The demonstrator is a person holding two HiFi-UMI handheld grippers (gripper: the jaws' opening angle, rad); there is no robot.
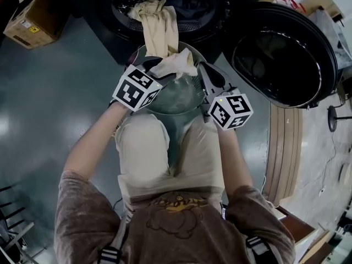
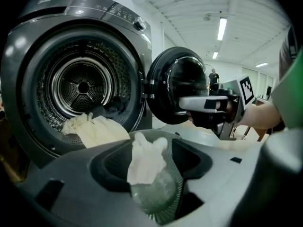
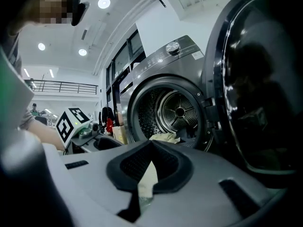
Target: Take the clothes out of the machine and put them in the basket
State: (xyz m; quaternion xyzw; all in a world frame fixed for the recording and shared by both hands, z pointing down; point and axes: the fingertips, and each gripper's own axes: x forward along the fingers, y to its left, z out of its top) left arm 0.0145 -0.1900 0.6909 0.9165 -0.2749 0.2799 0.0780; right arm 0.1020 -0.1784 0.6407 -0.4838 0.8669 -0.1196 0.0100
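Dim; ceiling light [image 2: 221, 28] glaring; fisheye edges, foreground blurred.

We see a box [image 1: 30, 18] on the grey floor [image 1: 49, 98] at the head view's upper left, and wooden boards [image 1: 283, 147] lying at its right. A strip light [image 2: 221, 28] runs overhead, and a person [image 2: 213, 77] stands far off. Under round lights [image 3: 103, 3] runs what may be a railing [image 3: 66, 86].
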